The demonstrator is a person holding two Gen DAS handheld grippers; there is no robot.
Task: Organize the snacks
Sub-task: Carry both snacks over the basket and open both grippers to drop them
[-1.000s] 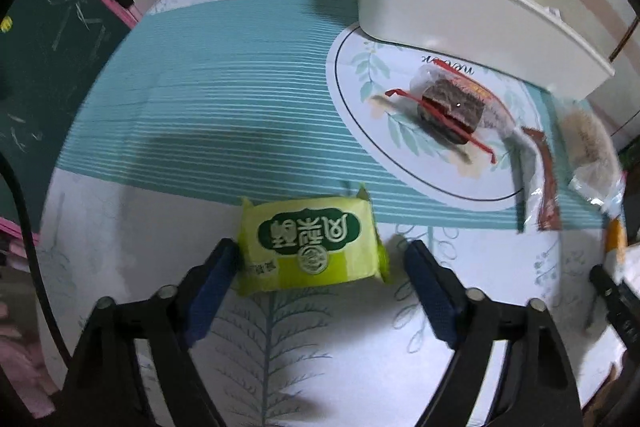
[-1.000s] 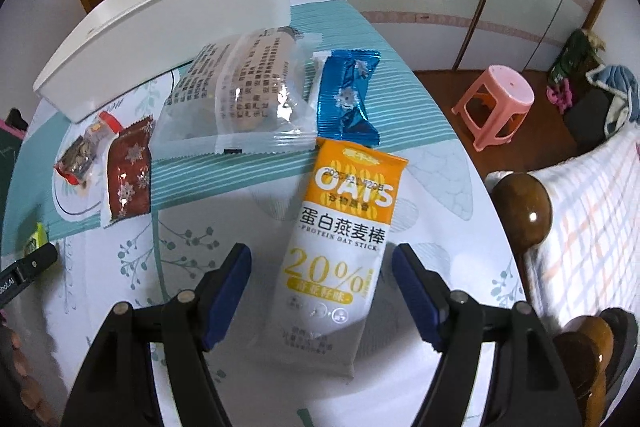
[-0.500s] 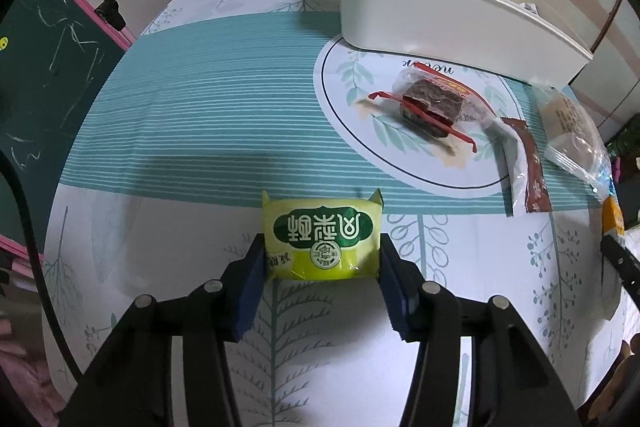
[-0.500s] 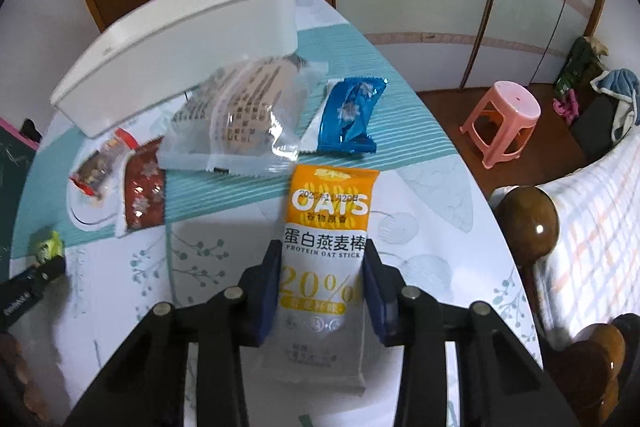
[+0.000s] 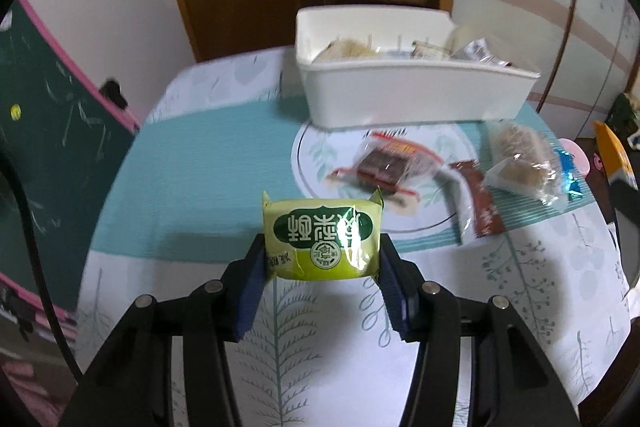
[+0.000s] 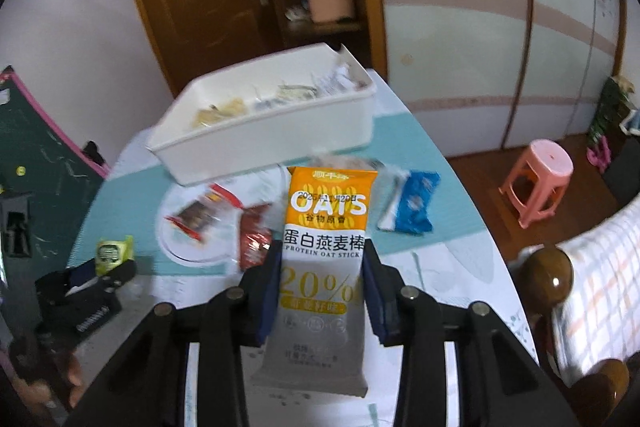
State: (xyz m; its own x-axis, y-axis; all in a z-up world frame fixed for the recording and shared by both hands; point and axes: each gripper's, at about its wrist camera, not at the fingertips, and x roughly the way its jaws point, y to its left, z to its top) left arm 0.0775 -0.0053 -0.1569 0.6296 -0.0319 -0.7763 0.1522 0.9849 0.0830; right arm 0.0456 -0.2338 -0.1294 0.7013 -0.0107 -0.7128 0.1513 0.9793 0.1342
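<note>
The orange-and-white snack bar wrapper (image 6: pixel 325 259) reads "OATS", with a date over it that looks like 2025 but is partly smeared, then "蛋白燕麦棒", "PROTEIN OAT STICK" and "20%". The green packet (image 5: pixel 322 239) bears upside-down Chinese characters, too unclear to read.

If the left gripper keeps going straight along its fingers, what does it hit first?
Probably the clear-wrapped dark cake on the table's round print, just past the green snack pack the left gripper holds; the white bin stands beyond. Depth is uncertain.
</note>
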